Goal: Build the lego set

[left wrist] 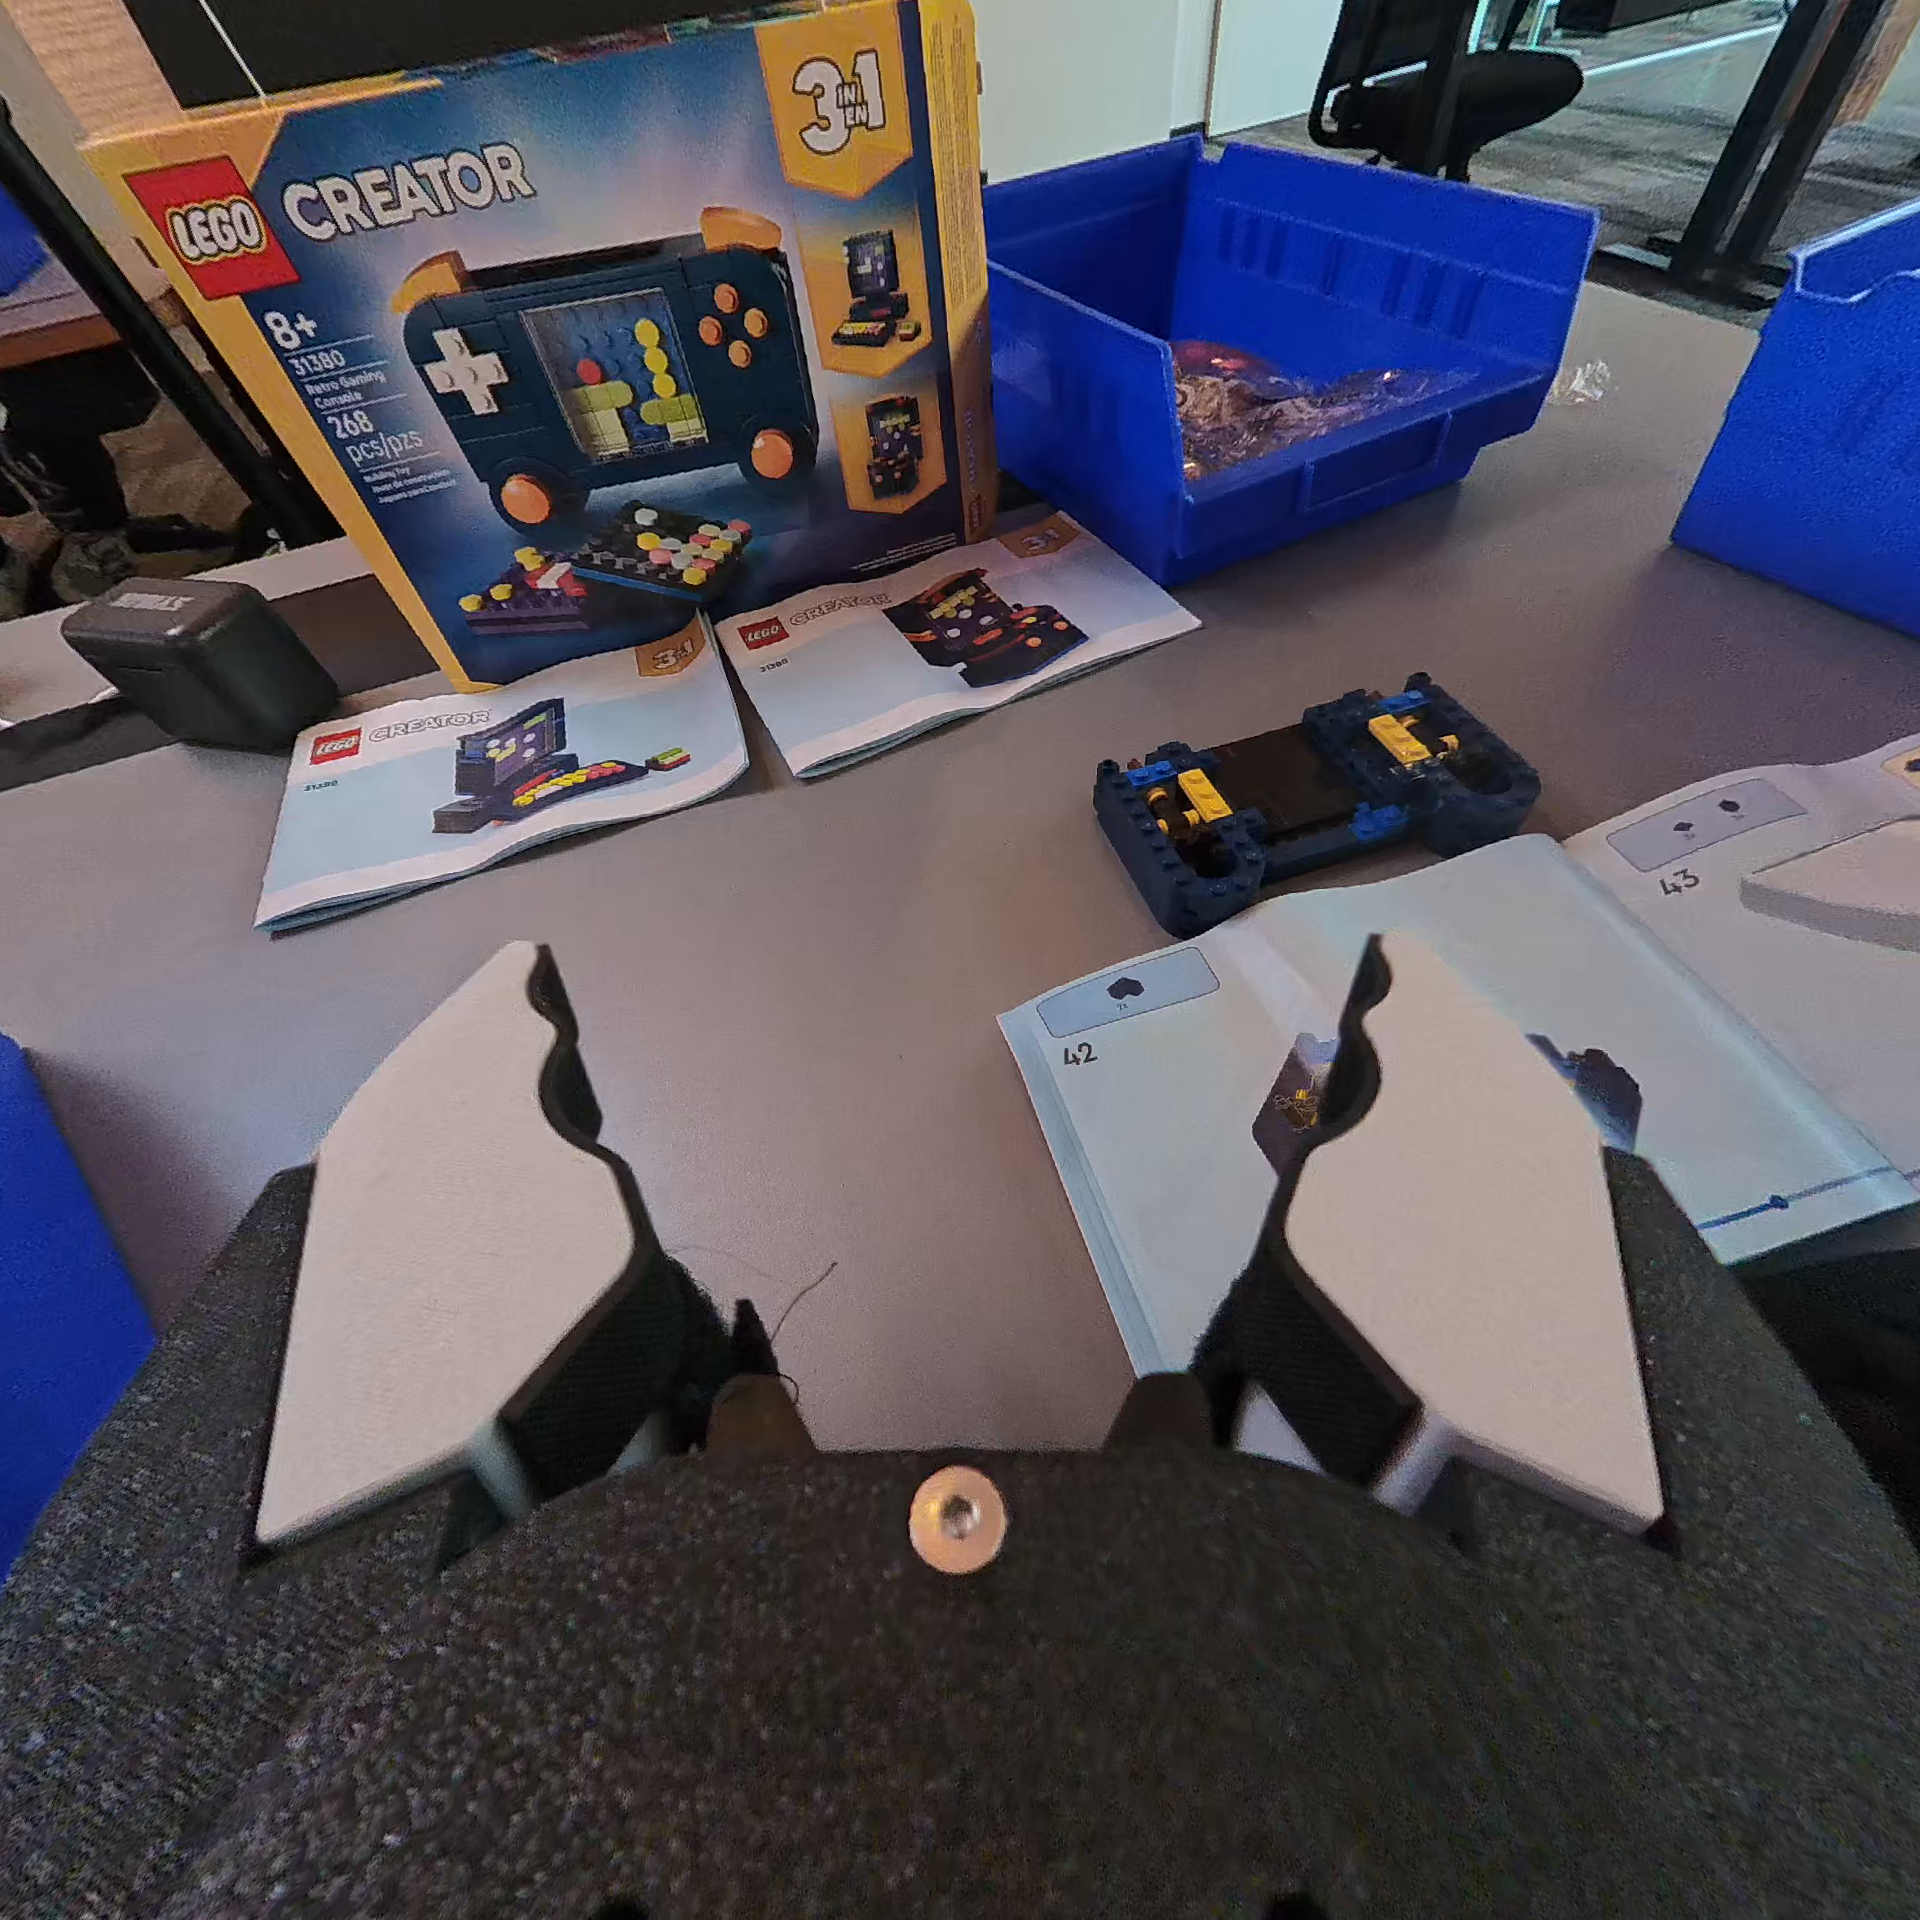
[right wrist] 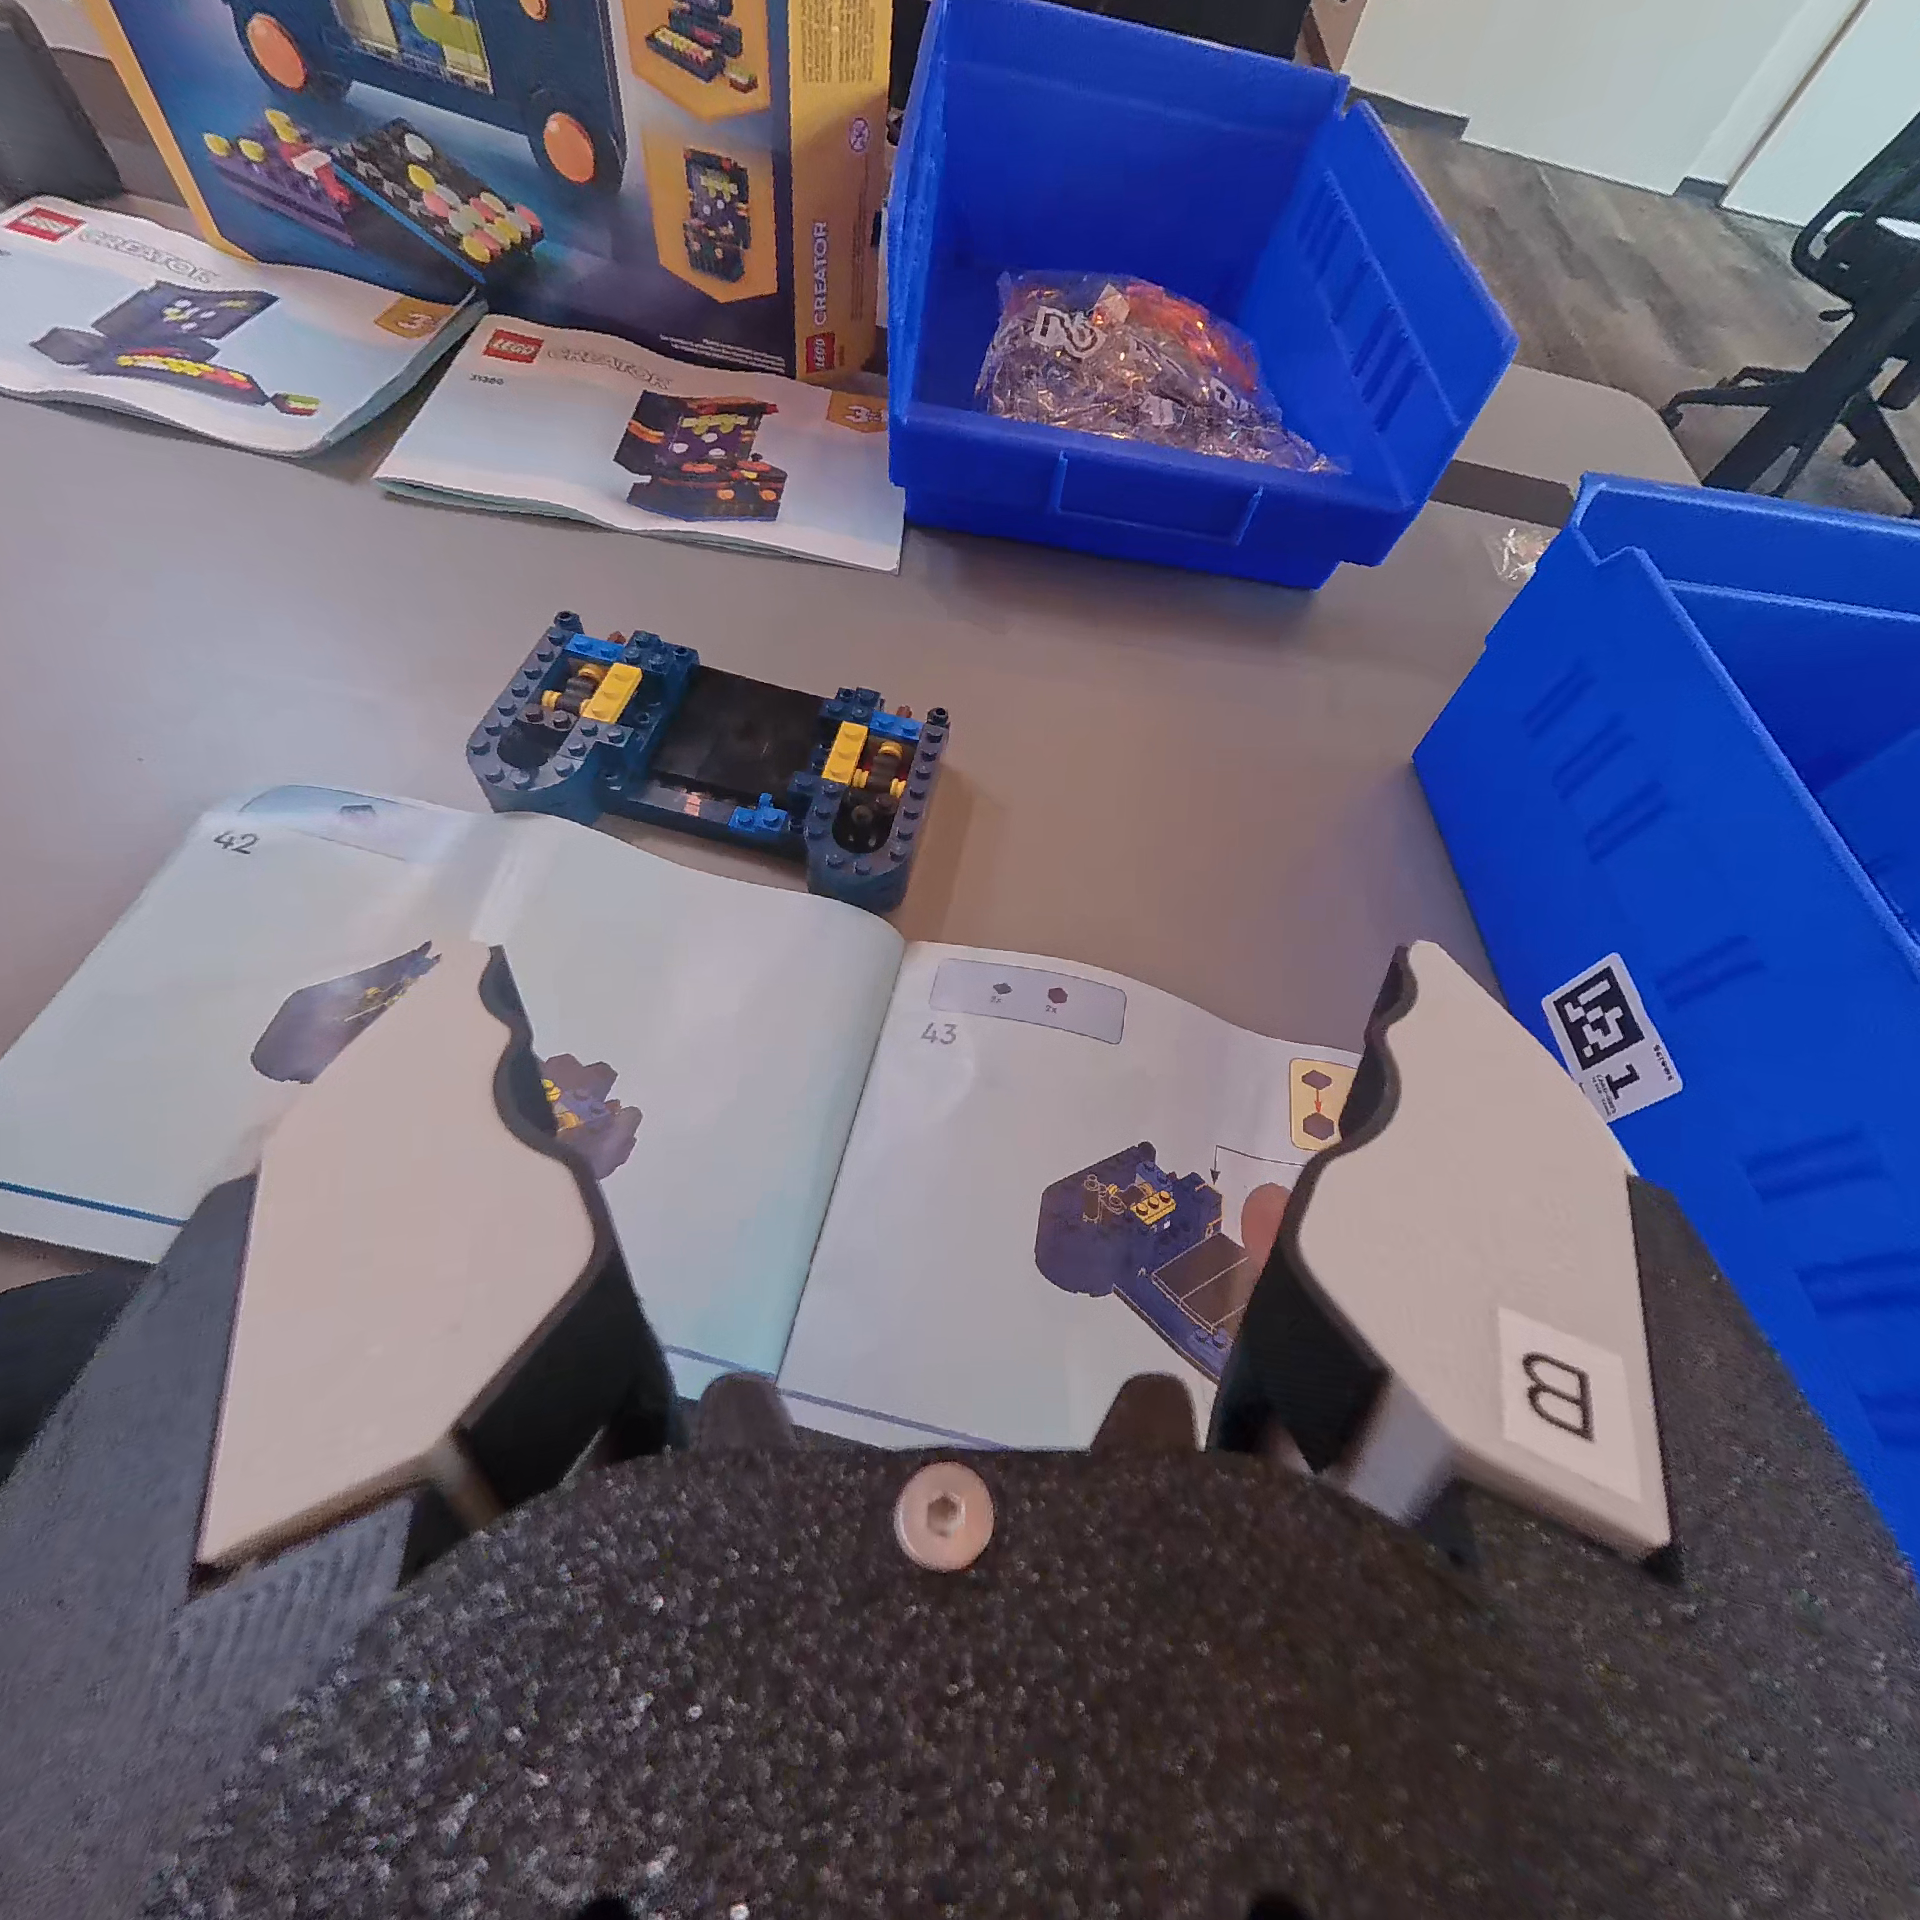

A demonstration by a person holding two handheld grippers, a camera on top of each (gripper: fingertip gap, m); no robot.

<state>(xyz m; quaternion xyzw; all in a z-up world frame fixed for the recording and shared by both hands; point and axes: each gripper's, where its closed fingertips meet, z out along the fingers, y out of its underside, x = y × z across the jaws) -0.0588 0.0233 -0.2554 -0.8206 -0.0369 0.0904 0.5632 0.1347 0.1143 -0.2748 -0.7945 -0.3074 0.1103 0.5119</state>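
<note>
A dark blue brick model (left wrist: 1317, 795) with yellow and blue parts lies flat on the grey table (left wrist: 831, 914). It also shows in the right wrist view (right wrist: 717, 753), just beyond an open instruction booklet (right wrist: 727, 1091). My left gripper (left wrist: 956, 961) is open and empty above bare table, with the booklet's left page (left wrist: 1153, 1122) under its right finger. My right gripper (right wrist: 940, 961) is open and empty above the booklet's open pages. The model sits ahead of both grippers, apart from the fingers.
A toy set box (left wrist: 561, 343) stands at the back, with two closed booklets (left wrist: 499, 800) (left wrist: 956, 644) before it. A blue bin (right wrist: 1164, 312) holds clear bags of parts (right wrist: 1132, 364). Another blue bin (right wrist: 1714, 883) stands at the right. A black box (left wrist: 197, 660) sits at far left.
</note>
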